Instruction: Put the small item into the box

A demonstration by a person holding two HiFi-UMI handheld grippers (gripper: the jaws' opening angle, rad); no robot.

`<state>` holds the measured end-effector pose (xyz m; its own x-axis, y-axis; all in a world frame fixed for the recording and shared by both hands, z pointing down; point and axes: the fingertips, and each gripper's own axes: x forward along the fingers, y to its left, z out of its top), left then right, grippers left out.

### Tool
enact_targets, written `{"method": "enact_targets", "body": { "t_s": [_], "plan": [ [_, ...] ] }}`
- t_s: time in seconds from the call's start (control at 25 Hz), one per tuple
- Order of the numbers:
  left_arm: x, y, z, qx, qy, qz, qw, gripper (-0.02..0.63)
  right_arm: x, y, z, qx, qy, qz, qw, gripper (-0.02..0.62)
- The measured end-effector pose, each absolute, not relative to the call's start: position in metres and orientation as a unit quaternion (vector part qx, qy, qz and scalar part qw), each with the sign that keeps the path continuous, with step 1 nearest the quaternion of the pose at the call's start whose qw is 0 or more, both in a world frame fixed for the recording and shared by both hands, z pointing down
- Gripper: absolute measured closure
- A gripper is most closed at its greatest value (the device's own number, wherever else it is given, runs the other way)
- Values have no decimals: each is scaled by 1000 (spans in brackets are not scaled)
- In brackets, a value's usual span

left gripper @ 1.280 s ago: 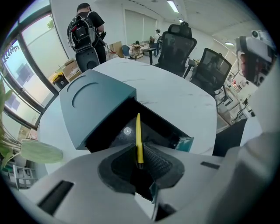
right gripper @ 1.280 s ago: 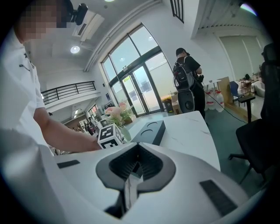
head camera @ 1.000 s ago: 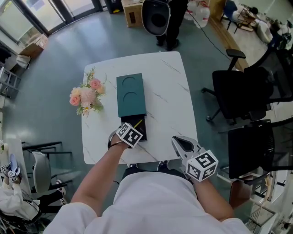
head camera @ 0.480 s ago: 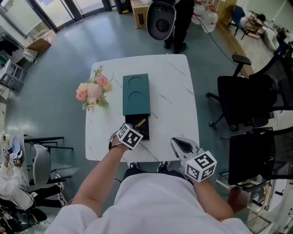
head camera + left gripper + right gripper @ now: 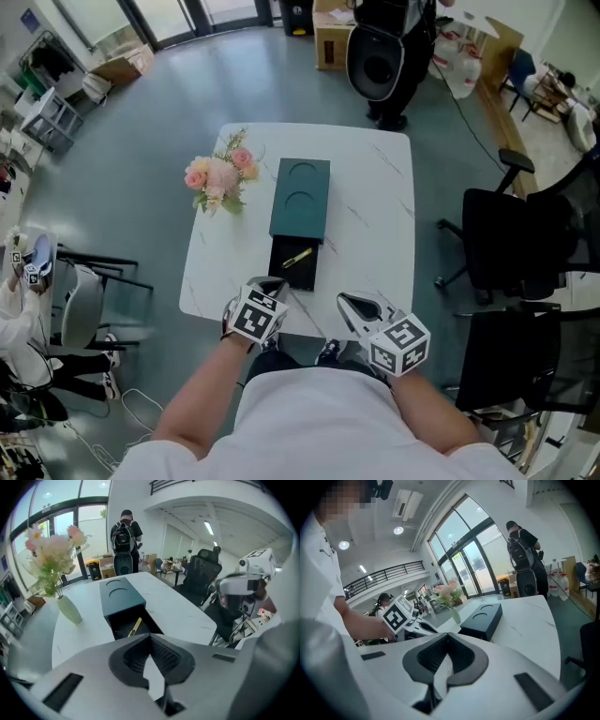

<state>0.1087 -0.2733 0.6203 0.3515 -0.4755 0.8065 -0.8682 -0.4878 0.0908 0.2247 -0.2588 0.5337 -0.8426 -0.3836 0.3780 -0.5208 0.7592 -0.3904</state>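
Two empty, left hand-held gripper (image 5: 269, 284), right hand-held gripper (image 5: 354, 305), jaws together.

— Anything on the table (image 5: 380, 187), left edge?
— Pink flowers (image 5: 220, 173) in a vase.
— Beyond its far edge?
— Person w/ backpack (image 5: 124, 529), cardboard box (image 5: 330, 42). Black office chairs (image 5: 506, 244) to table's right.

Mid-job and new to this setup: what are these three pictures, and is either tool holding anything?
No robot here: a person holds a two-finger gripper in each hand. The top-down picture comes from a camera on their head; the other two ride on the grippers. On the white table stand a dark green box, its drawer pulled out with a small yellow item inside, and a vase of flowers. The left gripper and right gripper are both shut and empty.
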Motion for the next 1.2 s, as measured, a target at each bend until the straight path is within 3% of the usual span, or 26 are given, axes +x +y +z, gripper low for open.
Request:
{"method": "enact_targets", "body": {
  "t_s": [0.2, 0.48, 0.88, 1.2],
  "plan": [
    [107, -238, 593, 790, -454, 300, 282, 591, 206, -250, 535, 207, -937, 240, 148, 580],
    [94, -204, 576, 813, -436, 283, 260, 591, 179, -218, 525, 195, -944, 217, 152, 580],
    [13, -177, 549, 834, -427, 247, 248, 591, 126, -174, 516, 279, -922, 210, 167, 580],
    [-4, -125, 533, 871, -371, 218, 237, 591, 106, -117, 512, 354, -897, 216, 153, 580]
  ]
}}
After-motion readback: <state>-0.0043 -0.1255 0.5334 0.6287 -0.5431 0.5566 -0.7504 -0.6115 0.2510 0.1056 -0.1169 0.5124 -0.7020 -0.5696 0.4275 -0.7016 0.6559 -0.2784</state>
